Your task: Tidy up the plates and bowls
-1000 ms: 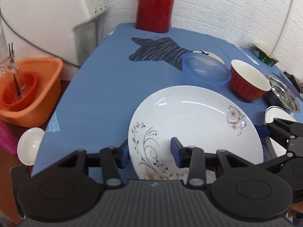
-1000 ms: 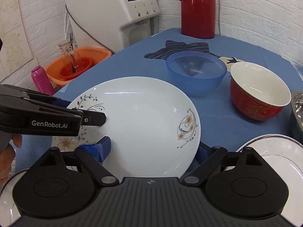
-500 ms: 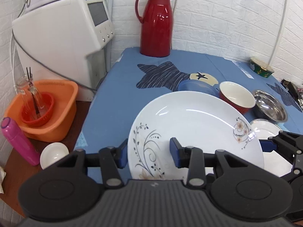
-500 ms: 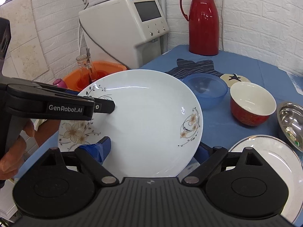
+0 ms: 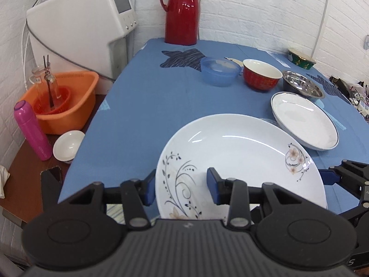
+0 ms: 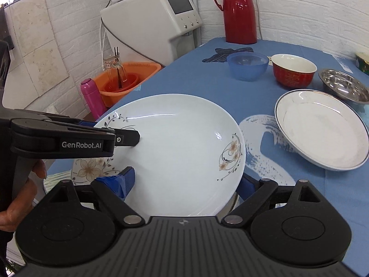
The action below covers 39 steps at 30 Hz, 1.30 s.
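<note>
A big white floral plate (image 6: 180, 152) hangs above the blue-clothed counter (image 6: 184, 78), pinched at two edges: the right tongs (image 6: 184, 182) straddle its near rim, the left tongs (image 6: 129, 137) bite its left rim. To the right lie a rimmed white plate (image 6: 322, 129), a steel bowl (image 6: 343, 87), a red bowl (image 6: 293, 71) and a blue bowl (image 6: 246, 65).

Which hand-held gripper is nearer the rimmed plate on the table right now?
Right. The right hand-held gripper holds the flowered plate on the side facing the rimmed plate; the left hand-held gripper grips its far edge.
</note>
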Motion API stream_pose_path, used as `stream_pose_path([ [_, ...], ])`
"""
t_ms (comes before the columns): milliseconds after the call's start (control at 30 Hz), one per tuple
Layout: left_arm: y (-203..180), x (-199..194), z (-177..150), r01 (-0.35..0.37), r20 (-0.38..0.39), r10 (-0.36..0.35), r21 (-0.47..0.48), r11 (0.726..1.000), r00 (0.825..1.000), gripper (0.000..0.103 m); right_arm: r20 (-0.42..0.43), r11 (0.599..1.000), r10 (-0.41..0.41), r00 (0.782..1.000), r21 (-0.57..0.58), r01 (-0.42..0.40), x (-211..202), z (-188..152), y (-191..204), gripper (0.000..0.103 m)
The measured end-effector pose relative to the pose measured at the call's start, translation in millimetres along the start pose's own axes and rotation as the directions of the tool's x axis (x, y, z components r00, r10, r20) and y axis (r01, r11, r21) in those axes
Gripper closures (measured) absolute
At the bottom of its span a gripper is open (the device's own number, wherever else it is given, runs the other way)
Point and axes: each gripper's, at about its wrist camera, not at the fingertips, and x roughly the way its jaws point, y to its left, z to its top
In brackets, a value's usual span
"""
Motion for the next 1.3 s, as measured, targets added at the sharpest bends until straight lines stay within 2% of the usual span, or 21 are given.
stream_pose_path([
  [100,3.0,1.5,-10.5,0.022,-0.007,-0.022,-0.016,1.000,1.000,0.063,0.048,1.000,-0.021,0.999,0.012,0.020,-3.9,-8.1,3.8,0.024],
  [267,-4.8,-0.3,-21.1,0.007,0.037,-0.009,0.062,0.998,0.999,0.062,0.111,0.998,-0.058,0.992,0.014,0.056,-4.8,-17.3,6.4,0.024],
  [333,-8.8,-0.1,-24.3,-0.001,0.056,-0.004,0.080,0.997,0.998,0.062,0.114,0.996,-0.088,0.990,0.007,0.088,-3.2,-17.3,7.1,0.023],
  [367,-9.3,-0.8,-24.9,0.028,0.059,-0.033,0.083,0.996,0.998,0.062,0.113,0.996,-0.094,0.989,0.008,0.094,-2.6,-18.7,6.0,0.023],
  [433,-11.7,-1.9,-25.4,0.065,0.066,-0.070,0.084,0.994,0.995,0.062,0.118,0.997,-0.076,0.990,0.024,0.073,-3.9,-19.8,1.6,0.025],
  [667,-5.5,-0.7,-24.2,0.085,0.062,-0.086,0.029,0.996,0.994,0.055,0.121,0.998,-0.063,0.991,0.036,0.059,-5.9,-24.1,-0.3,0.025],
  [700,-4.0,-2.0,-24.1,0.093,0.063,-0.095,0.024,0.995,0.994,0.052,0.128,0.997,-0.058,0.990,0.053,0.052,-8.7,-24.4,-3.0,0.025],
  [833,0.2,-8.3,-20.6,0.102,0.070,-0.101,0.002,0.995,0.992,0.050,0.177,0.984,-0.075,0.981,0.172,0.044,-28.6,-26.5,-19.3,0.025],
  [933,1.5,-10.2,-16.7,0.113,0.071,-0.112,-0.023,0.993,0.991,0.048,0.176,0.964,-0.085,0.981,0.263,0.037,-41.2,-32.4,-33.1,0.025],
  [1167,-19.1,-11.3,-3.5,0.126,0.067,-0.125,-0.009,0.992,0.990,0.042,0.153,0.932,-0.145,0.978,0.352,0.084,-61.5,-47.1,-54.5,0.024],
  [1300,-40.3,-6.6,10.9,0.141,0.057,-0.142,0.015,0.990,0.988,0.040,0.110,0.904,-0.218,0.970,0.397,0.158,-72.4,-47.4,-70.4,0.024],
])
